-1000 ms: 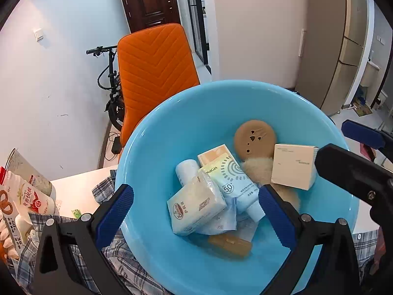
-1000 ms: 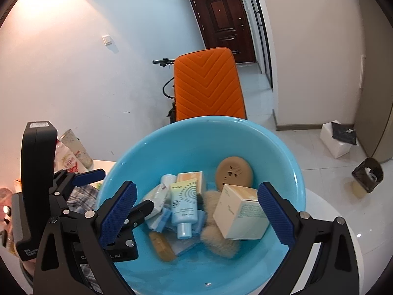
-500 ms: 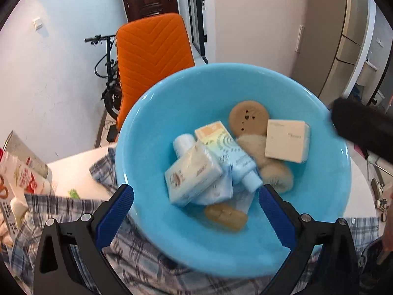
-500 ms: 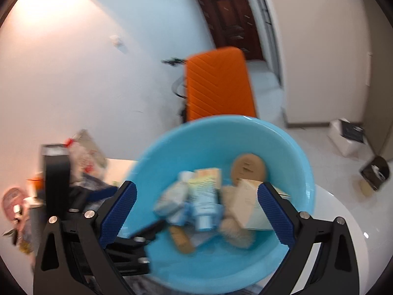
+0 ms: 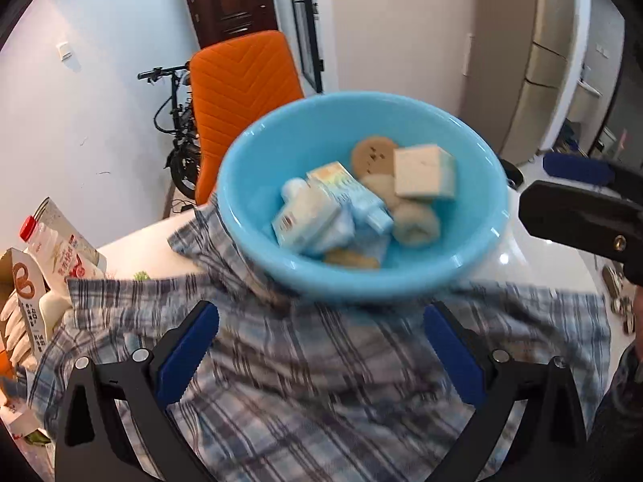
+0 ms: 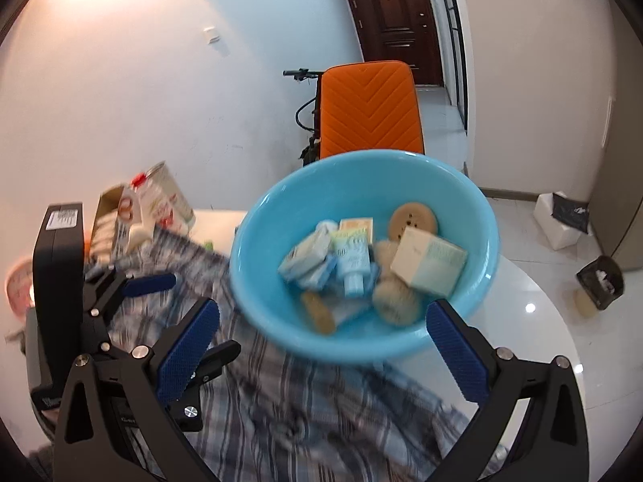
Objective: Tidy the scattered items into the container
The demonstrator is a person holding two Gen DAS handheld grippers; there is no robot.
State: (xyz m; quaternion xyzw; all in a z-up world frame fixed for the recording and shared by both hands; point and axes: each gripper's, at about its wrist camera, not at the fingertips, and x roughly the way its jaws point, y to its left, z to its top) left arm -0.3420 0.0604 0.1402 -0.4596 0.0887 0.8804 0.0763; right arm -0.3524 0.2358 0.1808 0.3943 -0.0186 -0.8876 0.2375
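Observation:
A light blue basin (image 5: 474, 265) stands on a plaid cloth (image 5: 321, 393) on a white table; it also shows in the right wrist view (image 6: 261, 305). In it lie a cream box (image 5: 422, 176), a round brown disc (image 5: 371, 154), a sunscreen tube (image 6: 353, 257), tissue packs (image 5: 305, 213), and beige puffs (image 5: 414, 221). My left gripper (image 5: 321, 353) is open and empty, above the cloth in front of the basin. My right gripper (image 6: 321, 345) is open and empty, also in front of the basin.
Milk bottle (image 5: 52, 249) and snack boxes (image 5: 24, 301) stand at the table's left. An orange chair (image 5: 241, 80) and a bicycle (image 5: 177, 120) are behind the table. The white table edge (image 6: 542, 321) curves at the right, with a floor bin (image 6: 601, 287) beyond.
Both grippers have pulled back and up from the basin. The basin looks smaller and farther, and the plaid cloth now fills the foreground.

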